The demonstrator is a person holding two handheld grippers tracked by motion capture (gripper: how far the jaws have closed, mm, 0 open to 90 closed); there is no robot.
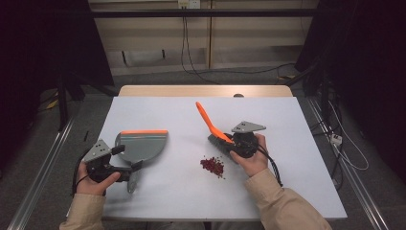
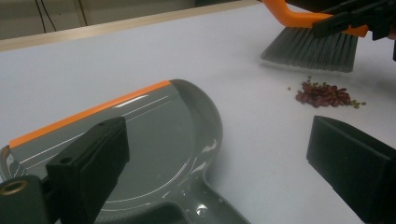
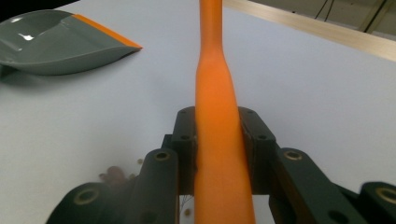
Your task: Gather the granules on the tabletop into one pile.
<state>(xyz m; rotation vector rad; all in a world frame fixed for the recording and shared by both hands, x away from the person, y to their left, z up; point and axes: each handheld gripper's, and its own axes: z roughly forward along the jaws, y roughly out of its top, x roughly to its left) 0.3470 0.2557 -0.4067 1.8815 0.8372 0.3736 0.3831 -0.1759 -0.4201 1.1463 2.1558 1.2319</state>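
Nearest the camera, the left tongs (image 1: 125, 162) hover spread over the handle of the grey plastic dustpan with an orange lip (image 1: 141, 145), pinching nothing. To sweep well, they should close on that handle and turn the lip toward the small heap of dark red beans (image 1: 212, 166) lying on the white worktop (image 1: 287, 124). At right, the right tongs (image 3: 219, 144) pinch the orange-handled brush with grey bristles (image 2: 312, 44), just beside the heap; short, low strokes leftward should keep beans from scattering.

No readable text, labels, brands or numbers anywhere. The dustpan (image 2: 140, 140), the brush (image 2: 308, 44) and the table (image 1: 297, 143) look unmarked, though the high view is perhaps too coarse for small print.
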